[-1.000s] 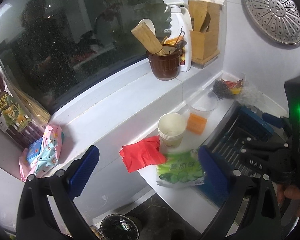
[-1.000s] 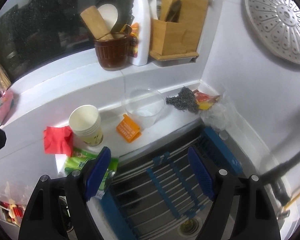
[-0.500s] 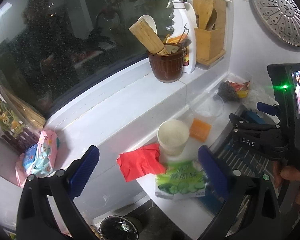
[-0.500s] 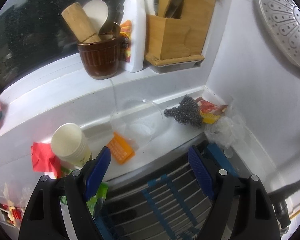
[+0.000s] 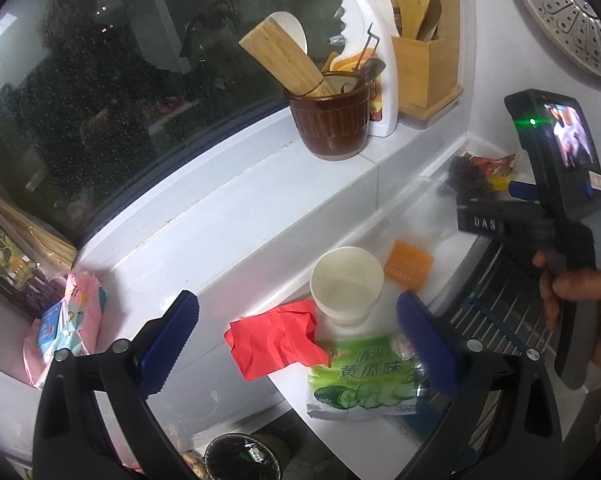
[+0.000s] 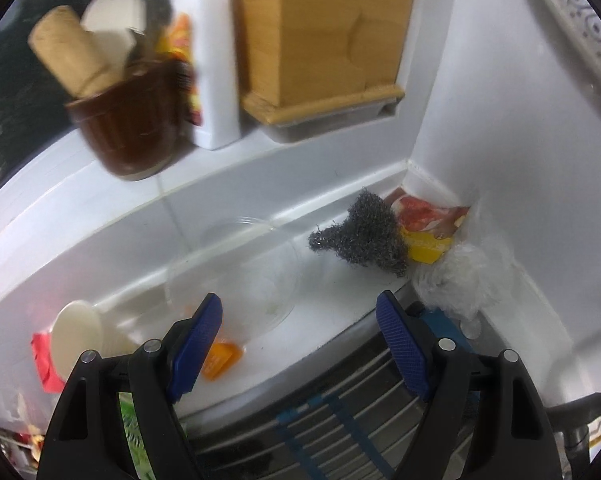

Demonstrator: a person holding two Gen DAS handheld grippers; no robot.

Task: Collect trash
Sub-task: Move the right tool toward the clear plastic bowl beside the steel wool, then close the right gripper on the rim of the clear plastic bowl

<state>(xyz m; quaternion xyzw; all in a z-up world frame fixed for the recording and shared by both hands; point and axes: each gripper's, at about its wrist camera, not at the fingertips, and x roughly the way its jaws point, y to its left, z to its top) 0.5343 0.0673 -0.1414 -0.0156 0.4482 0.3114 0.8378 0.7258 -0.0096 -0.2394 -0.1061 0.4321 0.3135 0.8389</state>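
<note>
Now right claw (image 6: 298,344) nearer clear cup (image 6: 236,268), empty

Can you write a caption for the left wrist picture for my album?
Open left tongs hover over a paper cup, red paper and green snack bag.

Crowded ledge, open sill

The white sill (image 5: 260,200) lies bare on the left; to the right, paper cup (image 5: 346,280), clear plastic cup (image 6: 252,272) and steel scourer (image 6: 360,236) block the ledge, with 1 brown crock (image 5: 332,120) behind.
</note>
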